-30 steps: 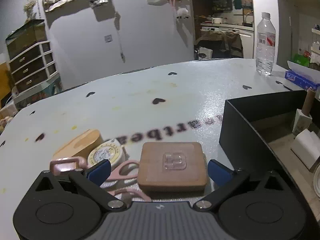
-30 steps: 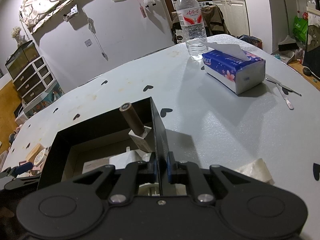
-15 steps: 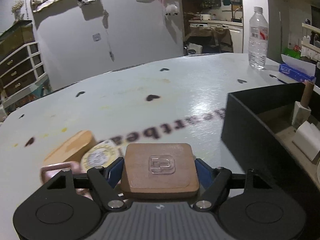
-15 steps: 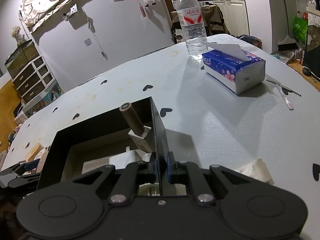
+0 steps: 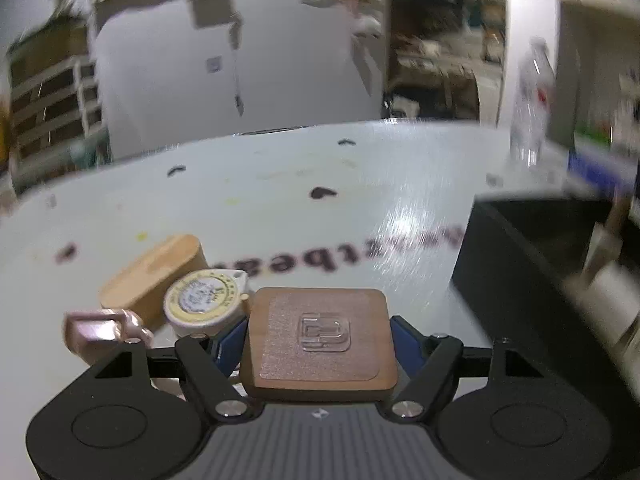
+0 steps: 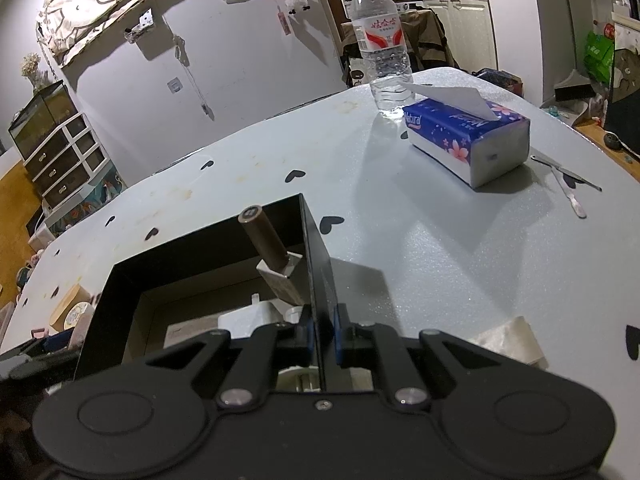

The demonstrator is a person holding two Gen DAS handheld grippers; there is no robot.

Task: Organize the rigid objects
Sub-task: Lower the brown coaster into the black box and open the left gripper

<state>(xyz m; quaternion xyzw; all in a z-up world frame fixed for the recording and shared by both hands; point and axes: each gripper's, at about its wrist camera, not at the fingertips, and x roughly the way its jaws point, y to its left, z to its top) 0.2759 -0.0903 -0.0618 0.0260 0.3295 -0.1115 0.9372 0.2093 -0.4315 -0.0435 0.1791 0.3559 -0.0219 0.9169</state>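
My left gripper [image 5: 319, 338] is shut on a square brown wooden block [image 5: 320, 340] with a clear hook on top, held above the table. Left of it lie a round tape measure [image 5: 202, 300], an oval wooden block [image 5: 154, 274] and a pink clip [image 5: 100, 330]. The black box [image 5: 532, 284] stands to the right. My right gripper [image 6: 322, 334] is shut on the right wall of the black box [image 6: 316, 256]. Inside the box are a brown tube [image 6: 264, 242] in a white holder and white items [image 6: 250, 316].
A water bottle [image 6: 382, 40] and a blue tissue pack [image 6: 468, 136] stand at the far right of the table. Thin metal tools [image 6: 568, 184] lie at the right edge. A crumpled paper [image 6: 508, 338] lies near my right gripper.
My left gripper closed on the square wooden block and lifted it off the table. The left view is blurred from motion. The right gripper has not moved.
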